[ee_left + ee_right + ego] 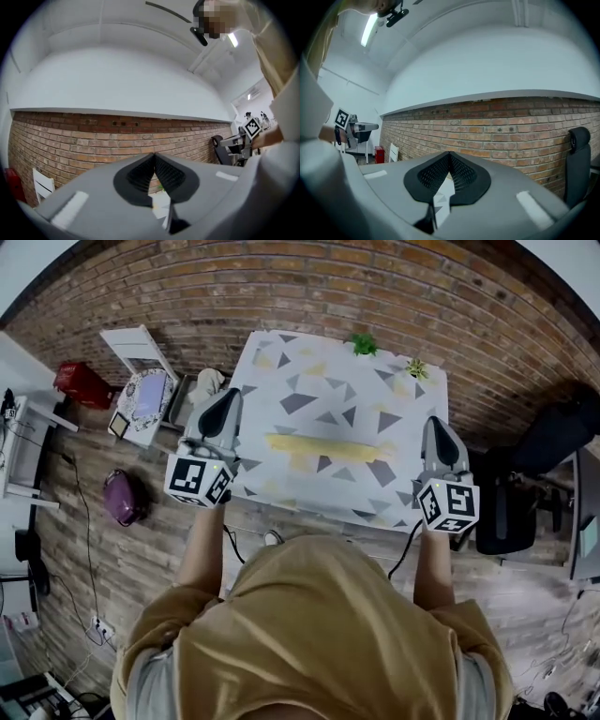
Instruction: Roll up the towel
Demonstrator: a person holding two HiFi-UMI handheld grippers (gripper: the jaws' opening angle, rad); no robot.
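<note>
The yellow towel (323, 446) lies as a long narrow strip across the middle of the table (375, 390), which has a triangle-patterned cover. My left gripper (225, 397) is held up over the table's left edge, clear of the towel, jaws shut with nothing in them. My right gripper (434, 425) is raised over the right edge, also shut and empty. In the left gripper view the closed left gripper (154, 154) points at a brick wall. The right gripper view shows the closed right gripper (449, 153) against the same wall. Neither gripper view shows the towel.
Two small green plants (364, 344) (416, 367) stand at the table's far edge. A white chair (141, 348) and a red box (82, 383) are at the left, a purple bag (122, 498) on the floor, a black office chair (511, 512) at the right.
</note>
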